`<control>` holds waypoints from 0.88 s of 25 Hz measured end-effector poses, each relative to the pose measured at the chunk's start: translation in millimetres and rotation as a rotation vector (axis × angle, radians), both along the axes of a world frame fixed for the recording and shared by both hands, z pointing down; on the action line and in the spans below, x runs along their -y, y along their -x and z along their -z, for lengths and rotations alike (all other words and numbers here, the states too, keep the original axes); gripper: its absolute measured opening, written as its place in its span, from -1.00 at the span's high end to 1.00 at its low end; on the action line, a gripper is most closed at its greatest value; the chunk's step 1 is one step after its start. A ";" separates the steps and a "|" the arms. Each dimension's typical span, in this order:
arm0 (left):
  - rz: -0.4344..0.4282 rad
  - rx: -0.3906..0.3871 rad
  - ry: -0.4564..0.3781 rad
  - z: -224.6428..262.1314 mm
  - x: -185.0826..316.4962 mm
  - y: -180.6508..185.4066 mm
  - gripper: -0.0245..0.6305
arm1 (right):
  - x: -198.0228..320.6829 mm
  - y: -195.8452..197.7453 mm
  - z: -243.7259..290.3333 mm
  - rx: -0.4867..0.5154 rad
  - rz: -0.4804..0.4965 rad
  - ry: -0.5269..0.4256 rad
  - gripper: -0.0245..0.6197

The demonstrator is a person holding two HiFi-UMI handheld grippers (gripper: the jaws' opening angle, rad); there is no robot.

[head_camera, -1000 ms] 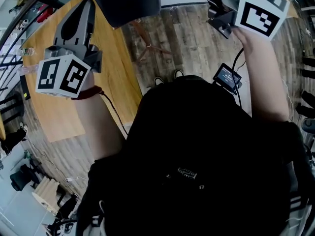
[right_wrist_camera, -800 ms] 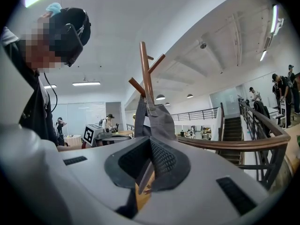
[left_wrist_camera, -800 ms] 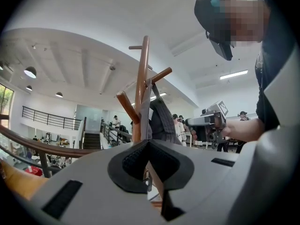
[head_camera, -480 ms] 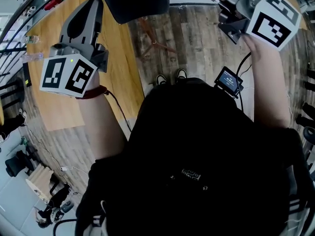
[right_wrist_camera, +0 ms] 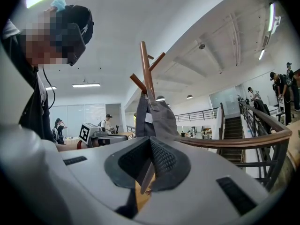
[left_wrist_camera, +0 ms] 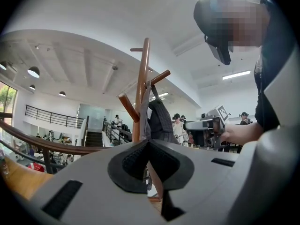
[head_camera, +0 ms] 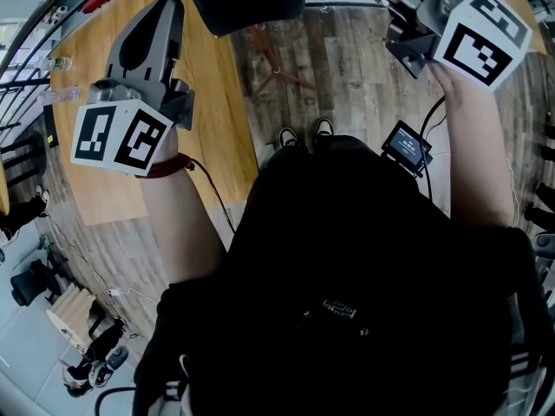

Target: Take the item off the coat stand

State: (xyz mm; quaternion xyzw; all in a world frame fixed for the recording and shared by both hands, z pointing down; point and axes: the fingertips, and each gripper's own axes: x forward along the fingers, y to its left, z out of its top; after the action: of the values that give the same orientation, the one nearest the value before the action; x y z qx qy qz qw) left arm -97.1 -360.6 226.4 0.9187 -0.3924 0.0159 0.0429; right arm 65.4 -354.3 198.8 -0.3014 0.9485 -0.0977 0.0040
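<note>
Both the left gripper (left_wrist_camera: 148, 144) and the right gripper (right_wrist_camera: 149, 142) have fingers pressed together, empty. Since a second ago they have barely shifted, so the grab has not started. Mid-frame, the item (right_wrist_camera: 161, 118), a limp grey ribbed fabric, hangs from the coat stand (right_wrist_camera: 146, 64), a slim brown wooden pole with angled pegs.

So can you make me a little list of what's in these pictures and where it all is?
coat stand: wooden, upright, pegs near the top
grey cloth item: hanging on the coat stand, not yet taken off
left hand-held gripper: shut, empty, facing the stand
right hand-held gripper: shut, empty, facing the stand
table: wooden, below the left hand-held gripper in the head view
floor: wood planks
</note>
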 end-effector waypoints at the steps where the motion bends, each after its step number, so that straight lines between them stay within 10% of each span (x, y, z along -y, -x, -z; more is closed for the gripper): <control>1: 0.000 -0.003 0.005 -0.6 1.1 0.6 0.91 | 1.1 0.4 -0.3 0.000 -0.001 0.001 0.87; 14: 0.000 -0.015 -0.007 -4.5 -0.3 8.8 0.88 | 4.4 2.2 -17.8 0.031 -0.033 0.032 0.86; 22: -0.014 -0.036 -0.017 1.5 5.5 7.9 0.26 | 9.1 13.7 -13.7 0.016 -0.034 0.037 0.32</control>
State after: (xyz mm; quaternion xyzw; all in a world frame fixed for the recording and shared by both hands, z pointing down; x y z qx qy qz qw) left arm -105.0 -366.1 224.9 0.9218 -0.3854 -0.0037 0.0419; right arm 51.8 -363.5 212.5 -0.3166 0.9412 -0.1177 0.0075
